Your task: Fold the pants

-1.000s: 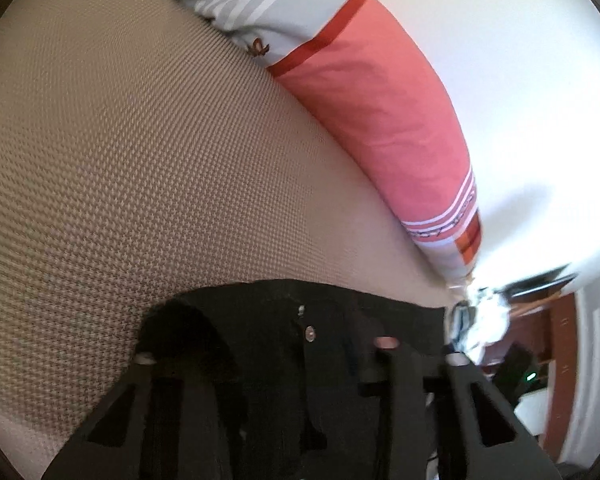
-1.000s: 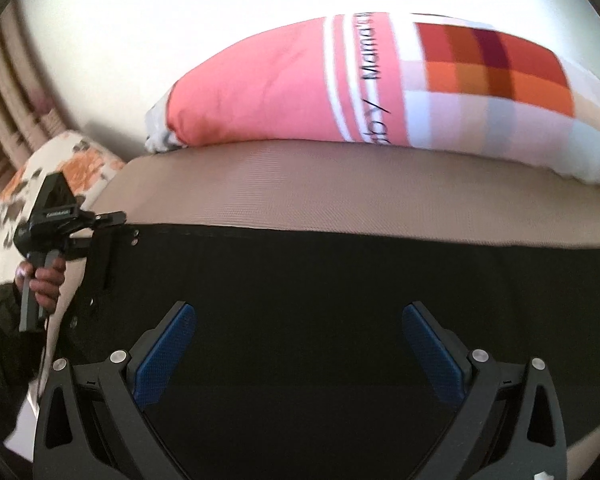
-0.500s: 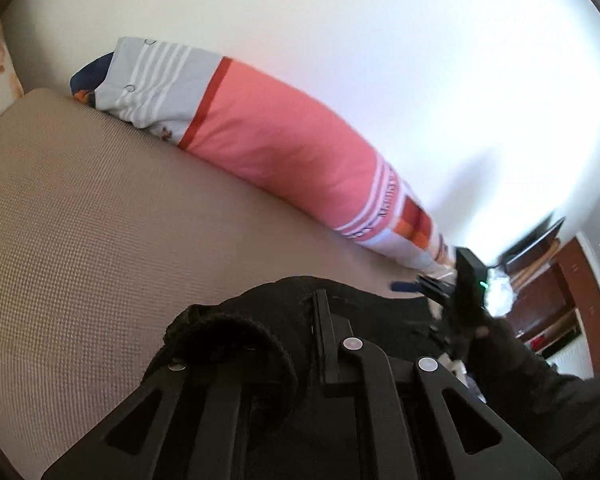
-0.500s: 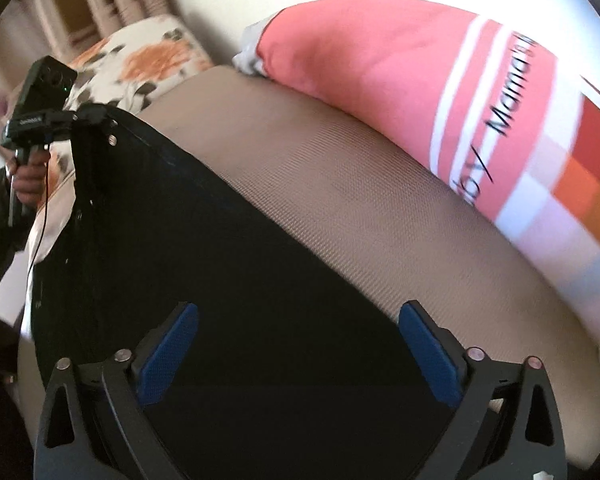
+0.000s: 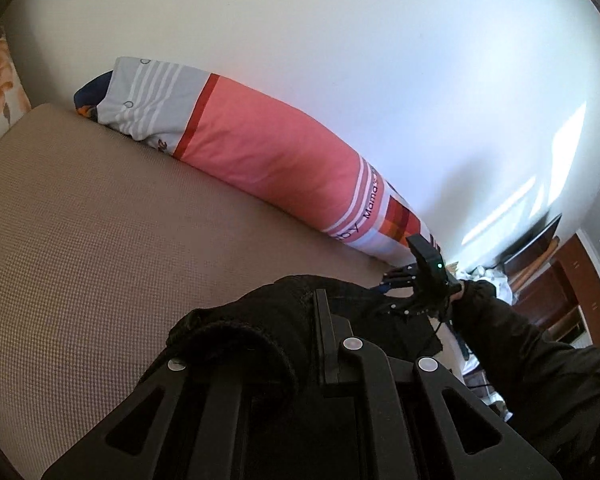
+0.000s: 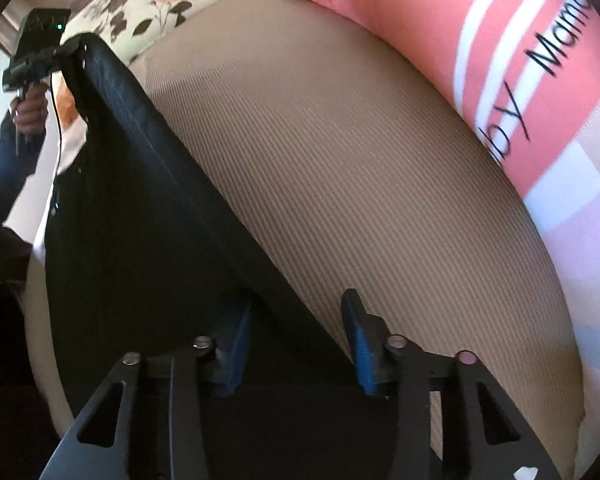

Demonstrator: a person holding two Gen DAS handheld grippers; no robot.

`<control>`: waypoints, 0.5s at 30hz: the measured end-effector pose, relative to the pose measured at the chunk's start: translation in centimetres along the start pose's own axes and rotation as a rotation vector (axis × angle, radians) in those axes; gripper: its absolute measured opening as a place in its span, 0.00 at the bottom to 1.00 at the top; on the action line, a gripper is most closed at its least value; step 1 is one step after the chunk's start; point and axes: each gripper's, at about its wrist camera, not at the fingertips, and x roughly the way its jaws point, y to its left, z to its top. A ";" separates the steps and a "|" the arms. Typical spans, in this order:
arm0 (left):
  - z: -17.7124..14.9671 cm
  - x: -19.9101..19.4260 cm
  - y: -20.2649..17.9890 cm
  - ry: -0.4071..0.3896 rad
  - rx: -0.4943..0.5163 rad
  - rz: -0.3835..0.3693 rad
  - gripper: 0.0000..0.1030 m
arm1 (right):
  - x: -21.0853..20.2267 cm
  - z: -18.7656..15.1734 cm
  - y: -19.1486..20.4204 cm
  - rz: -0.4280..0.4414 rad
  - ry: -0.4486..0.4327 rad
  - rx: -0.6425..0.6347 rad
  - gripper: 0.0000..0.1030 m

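Note:
The black pants (image 6: 148,208) are held up off the tan mattress (image 6: 360,168), stretched between both grippers. My left gripper (image 5: 288,344) is shut on a bunched end of the pants (image 5: 256,320); it also shows far left in the right wrist view (image 6: 66,50), raised high. My right gripper (image 6: 296,320) has its blue pads (image 6: 356,332) drawn close on the other end of the pants. It shows in the left wrist view (image 5: 396,280) at the pants' far end.
A long pink, grey and checked bolster (image 5: 268,160) lies along the white wall. A floral pillow (image 6: 156,0) lies at the mattress end. Wooden furniture (image 5: 556,300) stands at the right beyond the bed.
Both grippers have lifted the pants off the mattress. The right gripper's jaws have closed in from wide open onto the fabric. The left gripper has risen and tilted up.

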 end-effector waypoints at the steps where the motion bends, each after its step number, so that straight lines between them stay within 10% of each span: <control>1: 0.0 0.0 -0.1 0.001 0.002 0.003 0.09 | -0.1 -0.2 0.0 -0.007 0.004 -0.003 0.27; 15: -1.1 -2.0 -1.6 0.015 0.050 0.049 0.09 | -6.3 -5.1 8.9 -0.442 -0.196 0.048 0.09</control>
